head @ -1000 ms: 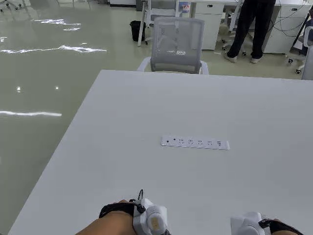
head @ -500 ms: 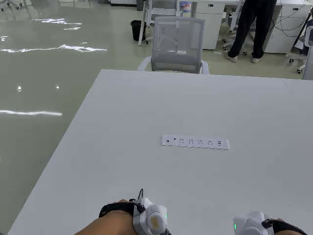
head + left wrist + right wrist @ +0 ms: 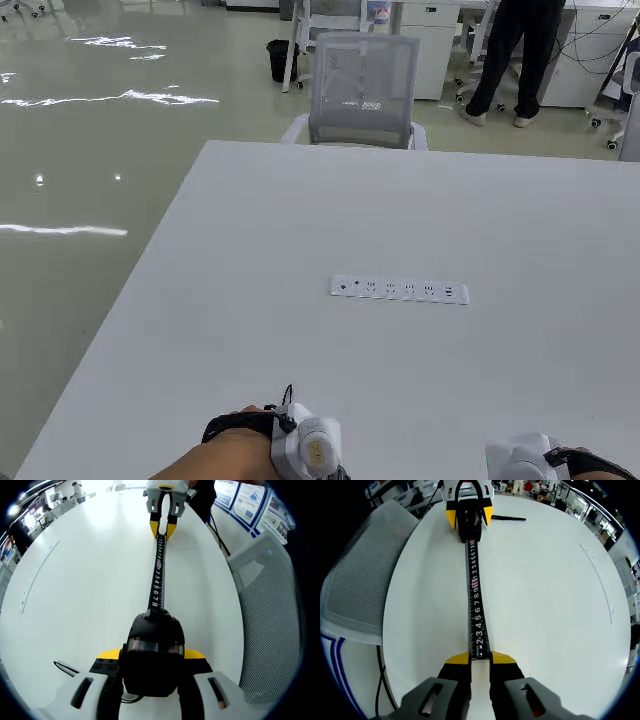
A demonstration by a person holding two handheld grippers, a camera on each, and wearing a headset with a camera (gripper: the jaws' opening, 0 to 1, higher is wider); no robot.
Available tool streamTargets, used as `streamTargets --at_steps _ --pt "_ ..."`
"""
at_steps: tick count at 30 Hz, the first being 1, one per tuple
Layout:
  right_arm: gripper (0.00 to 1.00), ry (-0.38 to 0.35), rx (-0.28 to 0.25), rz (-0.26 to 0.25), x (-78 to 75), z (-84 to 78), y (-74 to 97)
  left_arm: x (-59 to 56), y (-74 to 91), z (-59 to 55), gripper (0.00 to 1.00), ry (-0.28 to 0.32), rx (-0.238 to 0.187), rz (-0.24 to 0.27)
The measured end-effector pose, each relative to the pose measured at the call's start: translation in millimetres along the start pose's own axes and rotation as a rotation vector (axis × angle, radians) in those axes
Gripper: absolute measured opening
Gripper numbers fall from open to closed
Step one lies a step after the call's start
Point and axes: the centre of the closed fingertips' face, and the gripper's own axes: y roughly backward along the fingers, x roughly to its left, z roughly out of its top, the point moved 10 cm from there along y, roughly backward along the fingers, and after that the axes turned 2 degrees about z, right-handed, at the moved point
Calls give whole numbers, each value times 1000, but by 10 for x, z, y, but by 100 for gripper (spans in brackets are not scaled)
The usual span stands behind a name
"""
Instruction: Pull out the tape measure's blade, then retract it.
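L gripper (image 3: 151,655): 2 jaws were clamped on 1 tape measure case (image 3: 153,632), over 1 white table (image 3: 90,580). 1 blade (image 3: 474,595) ran straight out to R gripper (image 3: 480,658), whose 2 jaws were pinched on its tip. 1 power strip (image 3: 399,290) lay well apart.

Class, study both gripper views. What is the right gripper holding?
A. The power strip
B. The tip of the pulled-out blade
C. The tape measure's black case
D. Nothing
B: the right gripper has its jaws shut on the tip of the blade, while the left gripper holds the black case.
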Motion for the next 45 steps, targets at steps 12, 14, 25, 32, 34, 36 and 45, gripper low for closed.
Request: streamTargets --at_steps 12,14,25,32,34,36,45 --pt "11 -7 12 -5 1 -90 30 0 7 4 39 1 -2 0" --pt "11 -10 15 -5 4 -103 36 0 8 5 39 2 -2 0" --pt "11 -9 25 -6 -4 -149 53 12 -2 0 39 2 -3 1" --pt "11 -16 27 -8 -7 -193 61 14 -5 -4 39 2 -2 2" --pt "11 -17 30 -8 3 -190 65 14 -5 -4 39 1 -2 1" --pt "11 -18 30 -9 -2 -203 70 13 -5 -4 39 1 -2 1" --pt "11 -20 27 -9 -2 -221 75 9 -6 -2 39 1 -2 2"
